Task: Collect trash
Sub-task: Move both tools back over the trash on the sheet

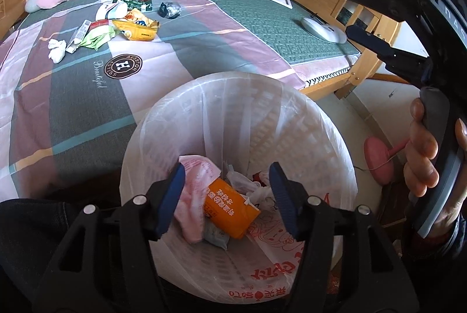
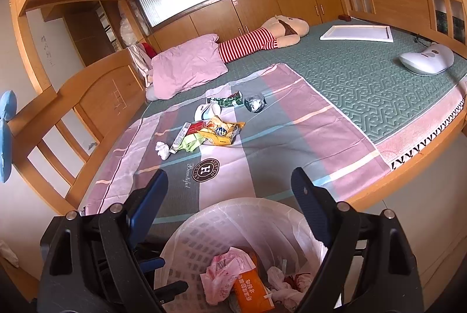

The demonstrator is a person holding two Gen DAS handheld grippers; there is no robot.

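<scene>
- Left claw (image 1: 227, 199) sits low in the frame of its own view, right above the mouth of the white lined bin (image 1: 335, 143), jaws partly apart and nothing between the blue pads.
- Down in the bin: a pink wrapper (image 1: 195, 196), an orange packet (image 1: 230, 208) lying against it, and crumpled white bits to the right of them.
- Right claw (image 1: 347, 12) pokes in from the upper right of the left view, jaws spread wide and empty; a hand (image 1: 423, 155) grips its handle at the right edge.
- In the right view, that claw (image 2: 230, 202) frames the near rim of the bin (image 2: 186, 225) at bottom centre, pads well apart, touching nothing.
- The trash left to collect is a pile on the striped sheet (image 2: 292, 143) of the bed, in the middle of the right view: a yellow snack bag (image 2: 224, 132), a green wrapper (image 2: 191, 142), a white tissue (image 2: 162, 150), a green-and-white packet (image 2: 227, 101) and a dark foil ball (image 2: 255, 103) just right of it.
- Further back: a pink pillow (image 2: 186, 67) and a striped plush toy (image 2: 262, 40) at the head of the bed.
</scene>
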